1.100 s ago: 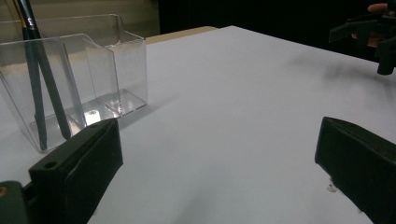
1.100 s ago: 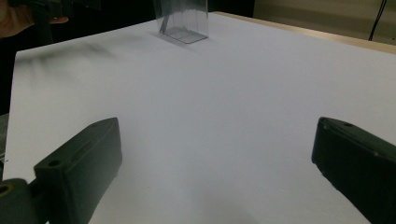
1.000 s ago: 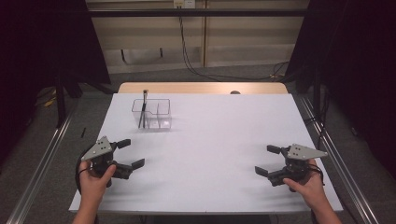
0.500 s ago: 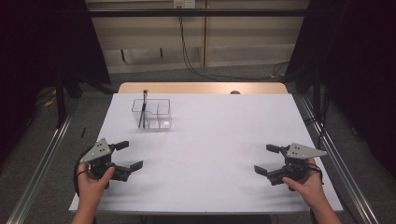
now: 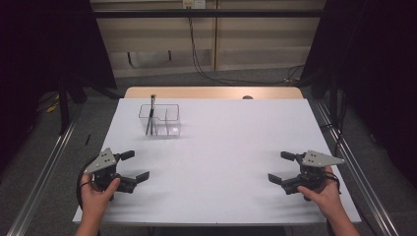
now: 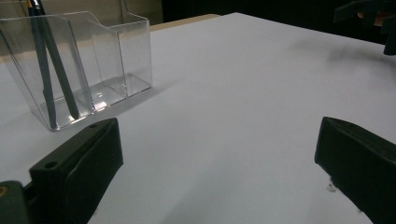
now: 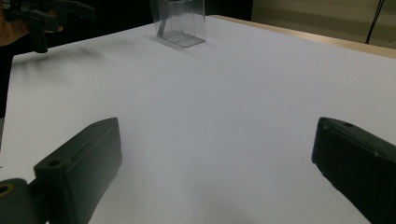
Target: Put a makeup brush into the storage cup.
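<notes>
White table (image 5: 221,147), both grippers wide open and empty; pen (image 5: 151,115) in clear organizer (image 5: 164,120) looks light, slippery—grip mid-shaft.

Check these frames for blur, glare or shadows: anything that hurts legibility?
High view: sharp, dark surroundings, white table evenly lit. Left gripper view: clear organizer crisp with floor glare, near jaws soft. Right gripper view: organizer cropped at top, faint smeared shadows near the far left tool.

Black two-jaw tongs (image 5: 134,166) — grey three-cornered plates, trailing cables.
</notes>
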The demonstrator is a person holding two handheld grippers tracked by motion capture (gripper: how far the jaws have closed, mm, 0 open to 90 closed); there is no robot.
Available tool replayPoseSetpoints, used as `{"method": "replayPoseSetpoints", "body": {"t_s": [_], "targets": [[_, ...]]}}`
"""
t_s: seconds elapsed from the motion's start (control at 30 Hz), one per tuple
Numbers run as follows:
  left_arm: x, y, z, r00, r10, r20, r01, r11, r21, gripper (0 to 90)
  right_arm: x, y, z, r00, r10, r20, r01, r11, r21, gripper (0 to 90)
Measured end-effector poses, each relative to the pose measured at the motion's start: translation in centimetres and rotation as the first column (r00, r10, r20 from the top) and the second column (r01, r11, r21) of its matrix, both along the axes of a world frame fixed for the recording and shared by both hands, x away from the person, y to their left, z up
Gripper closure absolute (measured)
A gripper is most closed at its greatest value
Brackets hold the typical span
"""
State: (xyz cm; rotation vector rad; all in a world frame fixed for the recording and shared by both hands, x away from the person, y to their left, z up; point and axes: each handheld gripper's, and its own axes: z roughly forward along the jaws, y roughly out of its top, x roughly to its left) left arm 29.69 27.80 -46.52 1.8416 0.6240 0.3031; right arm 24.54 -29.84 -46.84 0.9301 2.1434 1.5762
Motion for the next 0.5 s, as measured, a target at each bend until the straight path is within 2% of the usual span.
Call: {"method": "replayPoseSetpoints", "body": {"t_s": [0.5], "targets": [[-0.44,0.28,0.41,0.9996,0.007,0.026,-0.007,1.0000,-0.007,0.9,0.03,-0.10,0.06,1.0000,-0.003,0.005,0.003,1.0000,-0.001,1.1]]}}
